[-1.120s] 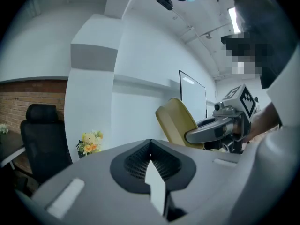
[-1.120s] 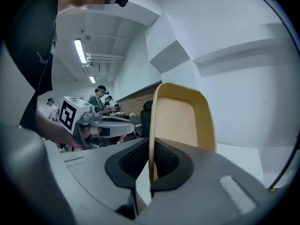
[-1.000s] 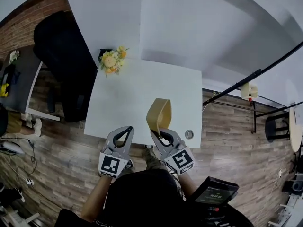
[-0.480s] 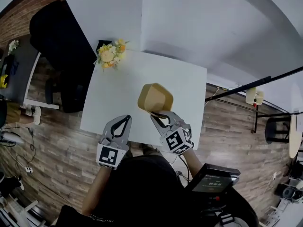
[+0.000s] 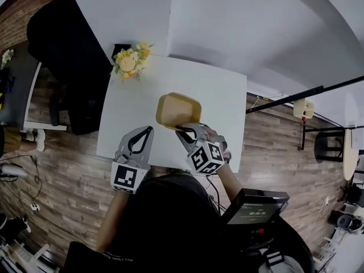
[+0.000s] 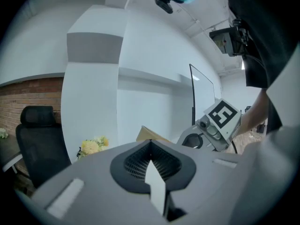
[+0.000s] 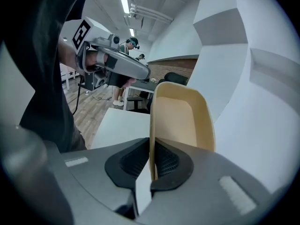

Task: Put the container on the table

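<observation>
One tan container (image 5: 178, 108) is over the white table (image 5: 136, 95), its near wall pinched in the R gripper (image 5: 183, 128); base contact w/ tabletop unclear. L gripper (image 5: 149, 131) jaws together, empty. Container's near rim is hidden behind R jaws.

one container (image 5: 178, 110), one table (image 5: 136, 110), one flower bunch (image 5: 129, 61), two claws (image 5: 148, 129) (image 5: 180, 129)

an office — black office chair (image 5: 65, 61), white table (image 5: 136, 121), ceiling strip lights (image 7: 124, 1), brick wall (image 6: 28, 93).

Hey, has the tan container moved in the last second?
Yes. The container, pinched by the right gripper, has travelled from the table near edge inward toward the flowers, tipping flatter.
</observation>
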A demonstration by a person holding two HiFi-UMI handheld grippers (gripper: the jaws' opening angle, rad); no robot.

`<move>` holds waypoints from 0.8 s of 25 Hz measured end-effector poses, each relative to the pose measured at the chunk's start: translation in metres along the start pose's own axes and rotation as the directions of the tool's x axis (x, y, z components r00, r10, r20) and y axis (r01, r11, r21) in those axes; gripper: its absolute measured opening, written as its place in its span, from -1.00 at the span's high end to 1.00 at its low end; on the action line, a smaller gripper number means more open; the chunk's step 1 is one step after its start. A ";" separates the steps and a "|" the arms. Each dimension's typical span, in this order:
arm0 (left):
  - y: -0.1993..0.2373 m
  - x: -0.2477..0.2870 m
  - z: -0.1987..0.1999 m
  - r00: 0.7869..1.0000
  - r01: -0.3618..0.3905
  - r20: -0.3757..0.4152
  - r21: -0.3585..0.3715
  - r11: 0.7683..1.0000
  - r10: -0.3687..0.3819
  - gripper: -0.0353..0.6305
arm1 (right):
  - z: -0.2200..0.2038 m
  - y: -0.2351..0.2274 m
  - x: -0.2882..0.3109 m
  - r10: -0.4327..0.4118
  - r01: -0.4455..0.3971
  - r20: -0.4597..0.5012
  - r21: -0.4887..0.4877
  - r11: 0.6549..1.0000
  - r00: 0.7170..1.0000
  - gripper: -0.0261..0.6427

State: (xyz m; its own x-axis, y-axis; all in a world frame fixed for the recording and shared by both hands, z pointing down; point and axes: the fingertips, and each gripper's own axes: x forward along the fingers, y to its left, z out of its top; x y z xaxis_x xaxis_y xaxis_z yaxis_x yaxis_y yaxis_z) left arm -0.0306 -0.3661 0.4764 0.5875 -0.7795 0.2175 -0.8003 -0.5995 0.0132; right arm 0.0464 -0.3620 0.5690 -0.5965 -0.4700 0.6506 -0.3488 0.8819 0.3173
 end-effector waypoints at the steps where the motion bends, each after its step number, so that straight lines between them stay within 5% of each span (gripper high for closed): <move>1: 0.007 -0.001 0.000 1.000 -0.006 0.007 -0.023 1.000 0.007 0.90 | -0.001 0.003 0.005 0.010 -0.010 -0.010 -0.008 1.000 1.000 0.82; 5: 0.037 -0.002 -0.005 1.000 0.017 0.013 -0.183 0.983 -0.015 0.90 | -0.007 0.018 0.017 0.037 -0.043 -0.066 -0.093 0.995 0.997 0.82; 7: 0.044 0.002 -0.007 0.995 0.094 0.008 -0.335 0.938 -0.097 0.64 | -0.011 0.021 0.014 0.029 -0.045 -0.095 -0.164 0.985 0.995 0.82; 10: 0.039 0.007 -0.008 0.954 0.259 0.015 -0.545 0.798 -0.299 0.14 | -0.016 0.024 0.006 -0.011 -0.035 -0.140 -0.322 0.946 0.990 0.82; 12: 0.035 0.007 -0.010 0.916 0.334 0.058 -0.656 0.677 -0.396 0.02 | -0.016 0.029 0.002 -0.026 -0.040 -0.152 -0.416 0.908 0.988 0.82; 14: 0.033 0.005 -0.013 0.889 0.378 0.106 -0.721 0.581 -0.446 -0.05 | -0.012 0.035 -0.001 -0.024 -0.050 -0.149 -0.476 0.878 0.989 0.82; 20: 0.023 0.005 -0.024 0.865 0.412 0.184 -0.790 0.454 -0.466 -0.07 | -0.002 0.054 -0.005 -0.004 -0.070 -0.150 -0.488 0.870 0.989 0.82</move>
State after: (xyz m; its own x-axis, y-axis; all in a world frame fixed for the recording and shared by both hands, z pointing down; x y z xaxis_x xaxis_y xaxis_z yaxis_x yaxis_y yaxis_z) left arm -0.0490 -0.3791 0.5010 0.9035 -0.4286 0.0027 -0.2161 -0.4500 0.8665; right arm 0.0324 -0.3122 0.5838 -0.4797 -0.4626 0.7456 0.0911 0.8189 0.5667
